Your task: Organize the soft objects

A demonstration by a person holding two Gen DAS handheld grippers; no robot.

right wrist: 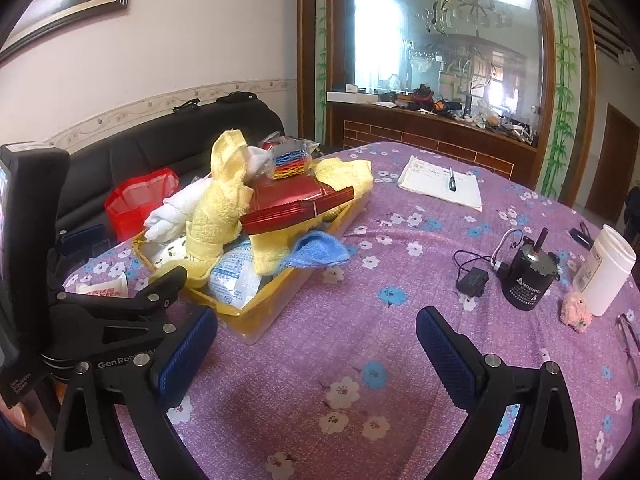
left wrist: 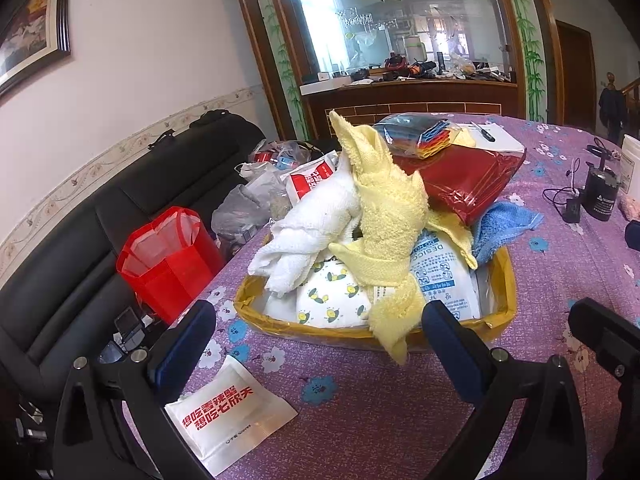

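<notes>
A yellow tray (left wrist: 505,280) (right wrist: 276,300) on the purple flowered tablecloth is heaped with soft things. A yellow towel (left wrist: 384,208) (right wrist: 216,216) drapes over its near rim, beside a white towel (left wrist: 308,228) (right wrist: 168,208), a blue cloth (left wrist: 504,224) (right wrist: 316,254), a red foil pack (left wrist: 464,178) (right wrist: 296,204) and a desiccant bag (left wrist: 444,276) (right wrist: 236,276). My left gripper (left wrist: 320,344) hangs open just short of the tray, nothing between its fingers. A white packet with red print (left wrist: 228,412) lies by its left finger. My right gripper (right wrist: 316,344) is open over bare cloth, right of the tray.
A black sofa (left wrist: 80,216) with a red bag (left wrist: 168,260) and plastic bags sits left of the table. A notepad with pen (right wrist: 442,184), a black motor with cable (right wrist: 524,280), a white jar (right wrist: 608,270), a pink fluffy thing (right wrist: 576,312) and glasses (right wrist: 628,344) lie to the right.
</notes>
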